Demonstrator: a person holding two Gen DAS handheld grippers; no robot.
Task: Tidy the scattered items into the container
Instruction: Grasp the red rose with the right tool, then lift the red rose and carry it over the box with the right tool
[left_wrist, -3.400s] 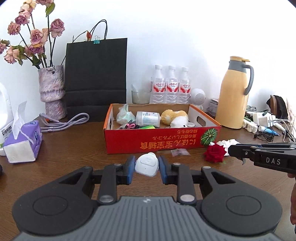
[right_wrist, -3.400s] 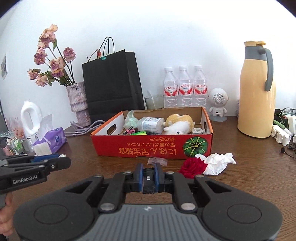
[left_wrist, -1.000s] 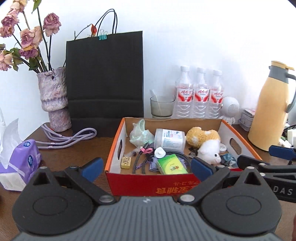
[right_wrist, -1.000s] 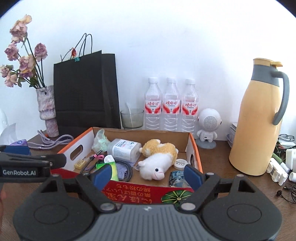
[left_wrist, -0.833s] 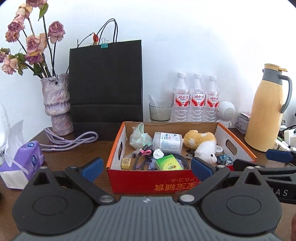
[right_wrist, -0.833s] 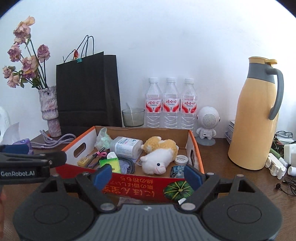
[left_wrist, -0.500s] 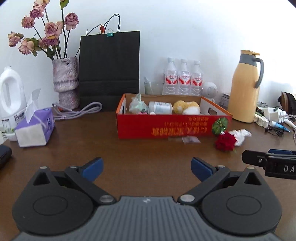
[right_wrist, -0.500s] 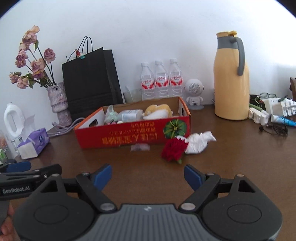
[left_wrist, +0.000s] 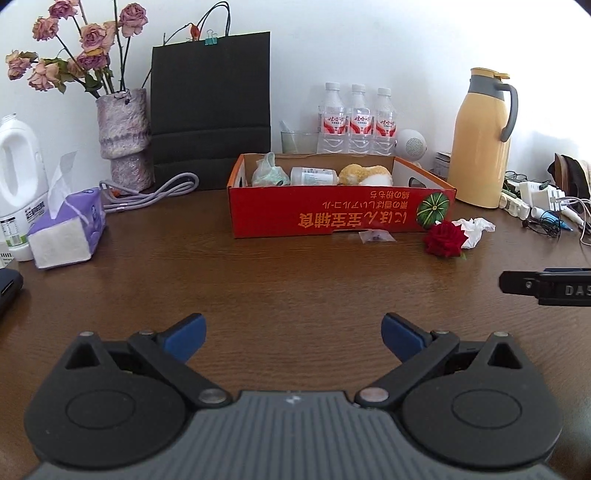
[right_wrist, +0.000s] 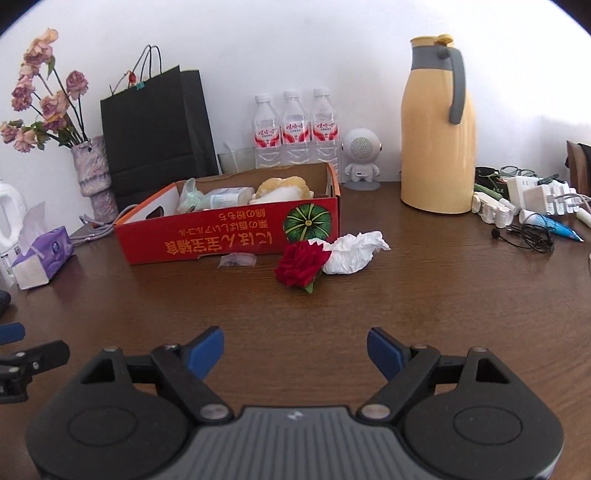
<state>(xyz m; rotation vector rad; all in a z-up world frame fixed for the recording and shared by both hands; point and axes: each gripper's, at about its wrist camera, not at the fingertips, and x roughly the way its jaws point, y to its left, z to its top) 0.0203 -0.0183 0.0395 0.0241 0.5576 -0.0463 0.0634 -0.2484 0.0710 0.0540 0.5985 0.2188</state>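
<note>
A red cardboard box (left_wrist: 332, 218) (right_wrist: 221, 240) stands on the brown table and holds a plush toy, a white bottle and a green bag. Against its front right corner lie a red rose (left_wrist: 445, 239) (right_wrist: 301, 265), a crumpled white tissue (left_wrist: 474, 227) (right_wrist: 354, 251) and a small clear packet (left_wrist: 376, 235) (right_wrist: 238, 260). My left gripper (left_wrist: 293, 334) hangs open and empty over bare table, well short of the box. My right gripper (right_wrist: 295, 350) is open and empty too, with the rose straight ahead of it. Its side shows at the right edge of the left wrist view.
Behind the box stand a black paper bag (left_wrist: 210, 107), three water bottles (left_wrist: 354, 122), a yellow thermos jug (right_wrist: 437, 125) and a vase of dried roses (left_wrist: 123, 136). A purple tissue pack (left_wrist: 66, 232) lies left. Chargers and cables (right_wrist: 532, 214) crowd the right edge.
Both grippers have pulled back from above the box and sunk toward the table, still open and empty. The box now looks far smaller, and the rose, tissue and packet are in sight.
</note>
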